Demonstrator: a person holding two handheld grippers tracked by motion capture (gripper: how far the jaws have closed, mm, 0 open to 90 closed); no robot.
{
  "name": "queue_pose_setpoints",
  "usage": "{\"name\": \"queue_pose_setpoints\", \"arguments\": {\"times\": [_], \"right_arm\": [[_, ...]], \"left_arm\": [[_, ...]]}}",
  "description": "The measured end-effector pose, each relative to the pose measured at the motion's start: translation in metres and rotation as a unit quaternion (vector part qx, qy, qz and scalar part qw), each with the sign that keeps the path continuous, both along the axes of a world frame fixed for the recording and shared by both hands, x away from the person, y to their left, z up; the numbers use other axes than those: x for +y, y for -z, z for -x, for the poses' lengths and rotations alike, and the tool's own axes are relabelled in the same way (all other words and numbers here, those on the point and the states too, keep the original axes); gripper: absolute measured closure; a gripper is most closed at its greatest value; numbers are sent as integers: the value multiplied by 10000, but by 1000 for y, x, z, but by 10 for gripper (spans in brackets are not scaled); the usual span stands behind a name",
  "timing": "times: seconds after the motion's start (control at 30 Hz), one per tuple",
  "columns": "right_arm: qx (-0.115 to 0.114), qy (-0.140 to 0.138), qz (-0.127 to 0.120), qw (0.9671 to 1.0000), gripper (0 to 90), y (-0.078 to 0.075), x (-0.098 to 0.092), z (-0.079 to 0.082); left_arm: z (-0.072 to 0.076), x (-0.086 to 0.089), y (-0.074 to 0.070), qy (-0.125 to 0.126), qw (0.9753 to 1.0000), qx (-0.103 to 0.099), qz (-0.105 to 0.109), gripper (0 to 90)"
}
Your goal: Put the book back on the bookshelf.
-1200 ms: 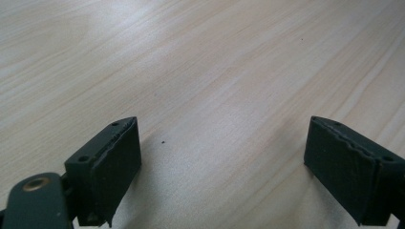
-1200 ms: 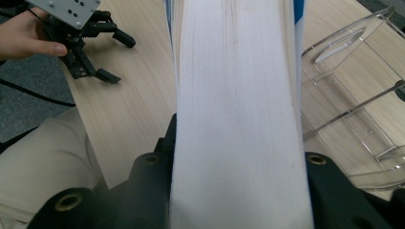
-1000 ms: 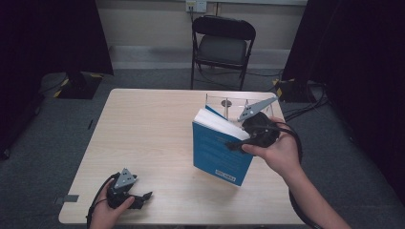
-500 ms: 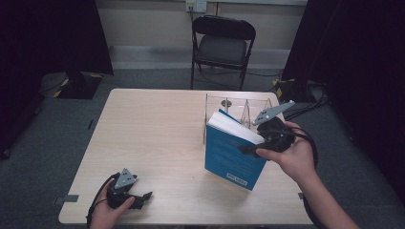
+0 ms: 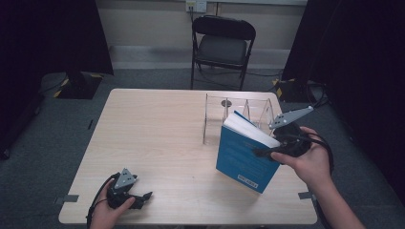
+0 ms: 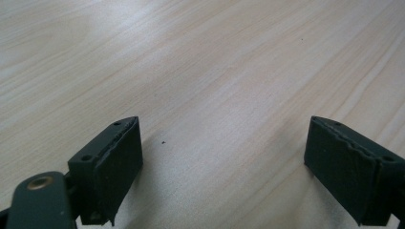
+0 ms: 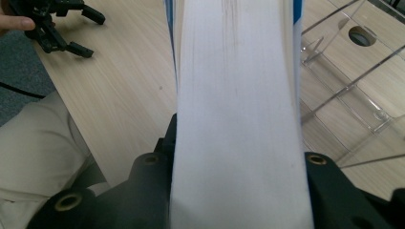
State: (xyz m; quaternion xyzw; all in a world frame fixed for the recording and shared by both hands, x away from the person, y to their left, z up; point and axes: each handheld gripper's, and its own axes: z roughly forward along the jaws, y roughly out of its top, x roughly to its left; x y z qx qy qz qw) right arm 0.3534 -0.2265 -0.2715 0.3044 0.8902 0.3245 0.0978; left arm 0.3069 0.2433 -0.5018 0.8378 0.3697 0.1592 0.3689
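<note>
My right gripper [image 5: 274,151] holds the book [image 5: 246,153] before the rack [image 5: 237,110] (chair [image 5: 220,42] behind table [image 5: 157,138]); left gripper [image 5: 133,198] sits near-left.

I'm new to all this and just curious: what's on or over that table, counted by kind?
Blue book: 1, clamped in the right tongs
Clear rack: 1
Hand-held tongs: 2, the left tongs open on the table
Total: 4

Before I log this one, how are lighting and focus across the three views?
High view: dim, dark surroundings, the table evenly lit, the blue book readable. Left gripper view: bright, a pale sheen on the wood, the near jaws soft. Right gripper view: the book's page edge is close and blurred; the clear rack shows faint glints.
</note>
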Motion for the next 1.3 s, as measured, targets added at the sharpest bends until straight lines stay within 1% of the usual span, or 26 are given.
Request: {"name": "queue_pose_setpoints", "arguments": {"times": [0.13, 0.17, 0.2, 0.27, 0.3, 0.57, 0.77, 0.8, 0.83, 0.9, 0.97, 1.0, 1.03, 1.1, 1.2, 1.27, 1.3], "right_arm": [[18, 118, -25, 9999, 623, 0, -8, 2], [6, 107, -34, 9999, 623, 0, -10, 2], [-17, 154, 4, 9999, 623, 0, -12, 3], [-15, 144, -32, 9999, 623, 1, -14, 3], [2, 190, -30, 9998, 623, 2, -16, 4], [7, 313, 26, 9995, 622, 11, -28, 5], [38, 413, -57, 9991, 622, 18, -38, 5], [21, 412, -63, 9991, 621, 19, -38, 5], [0, 428, -18, 9991, 621, 20, -39, 6], [20, 440, -25, 9990, 621, 22, -42, 5], [19, 470, -113, 9988, 621, 23, -45, 6], [28, 479, -100, 9988, 620, 23, -47, 6], [35, 488, -143, 9987, 620, 24, -48, 6], [-6, 494, -99, 9987, 619, 25, -49, 7], [-50, 435, -139, 9989, 618, 27, -52, 7], [-80, 430, -98, 9990, 616, 28, -55, 8], [-80, 469, -138, 9988, 616, 30, -57, 9]], "left_arm": [[0, 0, 0, -2, 10000, 7, -3, 125], [0, 0, 0, -3, 10000, 6, -4, 125], [0, 0, 0, -4, 10000, 7, -6, 126], [0, 0, 0, -6, 10000, 5, -2, 126], [0, 0, 0, -7, 10000, 4, -3, 126], [1, 0, 0, -15, 10000, 8, 8, 128], [1, 0, 0, -14, 10000, 11, 11, 128], [1, 0, 0, -16, 10000, 13, 15, 128], [1, 0, 0, -13, 10000, 11, 9, 128], [1, 0, 0, -14, 10000, 10, 10, 128], [1, 0, 0, -15, 10000, 11, 14, 128], [1, 0, 0, -17, 10000, 9, 10, 128], [1, 0, 0, -15, 10000, 11, 11, 128], [1, 0, 0, -15, 10000, 13, 13, 128], [1, 0, 0, -19, 10000, 11, 17, 129], [1, 0, 0, -25, 10000, 6, 18, 129], [1, 0, 0, -24, 10000, -1, 20, 129]]}}
